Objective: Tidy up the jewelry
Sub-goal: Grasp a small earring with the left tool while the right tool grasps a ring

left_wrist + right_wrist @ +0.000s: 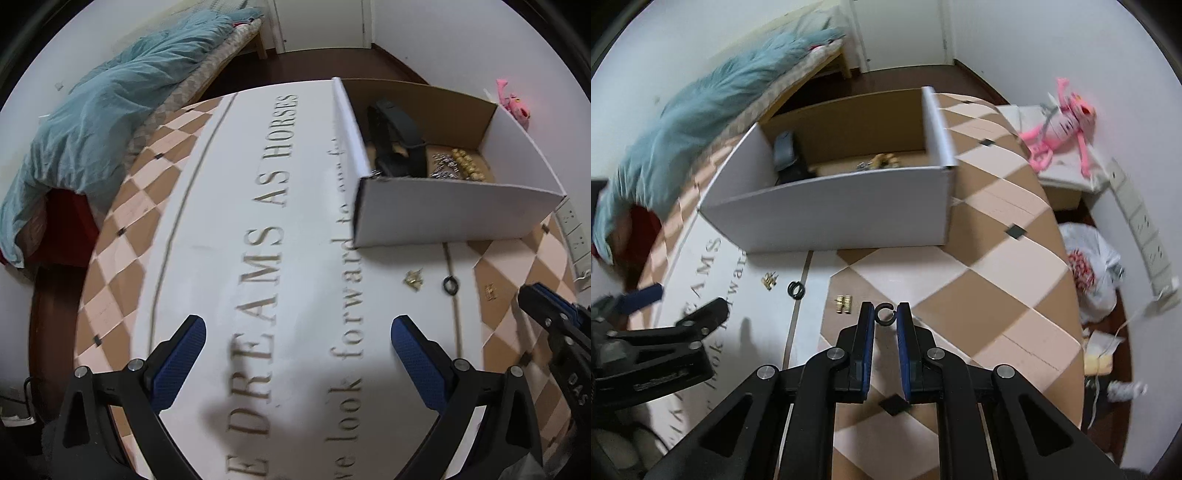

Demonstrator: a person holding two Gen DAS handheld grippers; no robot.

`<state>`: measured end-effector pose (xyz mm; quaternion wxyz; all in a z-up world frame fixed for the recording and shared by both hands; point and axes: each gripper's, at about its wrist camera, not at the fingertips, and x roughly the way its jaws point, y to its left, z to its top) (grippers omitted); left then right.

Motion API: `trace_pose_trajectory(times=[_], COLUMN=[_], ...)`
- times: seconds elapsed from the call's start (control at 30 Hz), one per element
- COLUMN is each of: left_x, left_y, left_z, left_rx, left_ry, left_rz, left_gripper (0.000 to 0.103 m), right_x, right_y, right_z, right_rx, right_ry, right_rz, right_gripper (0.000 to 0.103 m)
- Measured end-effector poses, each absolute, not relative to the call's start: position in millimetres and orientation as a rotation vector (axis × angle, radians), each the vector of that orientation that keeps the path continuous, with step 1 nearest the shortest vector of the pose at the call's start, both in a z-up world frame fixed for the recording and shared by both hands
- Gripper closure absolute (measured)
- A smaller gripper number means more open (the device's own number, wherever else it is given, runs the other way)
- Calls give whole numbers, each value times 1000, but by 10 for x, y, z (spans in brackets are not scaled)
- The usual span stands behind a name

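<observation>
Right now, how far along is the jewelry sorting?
Partly done: gold beads and silver pieces already lie in the box. The right gripper pinches a black ring. Another black ring and two gold pieces remain on the table.

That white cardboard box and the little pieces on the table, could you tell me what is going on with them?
A person is sorting jewelry into the white cardboard box. The right gripper is closed on a small black open ring, just above the checkered tablecloth. The left gripper is open and empty. A second black ring, a gold clustered piece and a small gold ribbed piece lie loose on the table; beads already sit in the box.
</observation>
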<state>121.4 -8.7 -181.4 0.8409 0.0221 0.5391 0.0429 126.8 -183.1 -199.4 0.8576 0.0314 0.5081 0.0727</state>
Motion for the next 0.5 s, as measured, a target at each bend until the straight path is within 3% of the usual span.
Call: trace_pose_trajectory(times=[0.23, 0.3, 0.43, 0.5], left_x=[1317, 1351, 1402, 1405], left_y=[-380, -466, -553, -594], left_z=[-1843, -1868, -1880, -1866], left_rx=[42, 62, 67, 63], left_ry=[1122, 1125, 1120, 1115], left_rz=[-33, -56, -97, -121], left_gripper=[5, 28, 50, 76], right_x=[1254, 1242, 1243, 1244], right_y=[-2020, -2045, -2076, -2076], right_z=[-1958, -1957, -1952, -1942], right_rx=[114, 117, 123, 122], right_ry=[1072, 1071, 1070, 1067], right_rz=[127, 119, 111, 109], right_gripper=[90, 90, 90, 90])
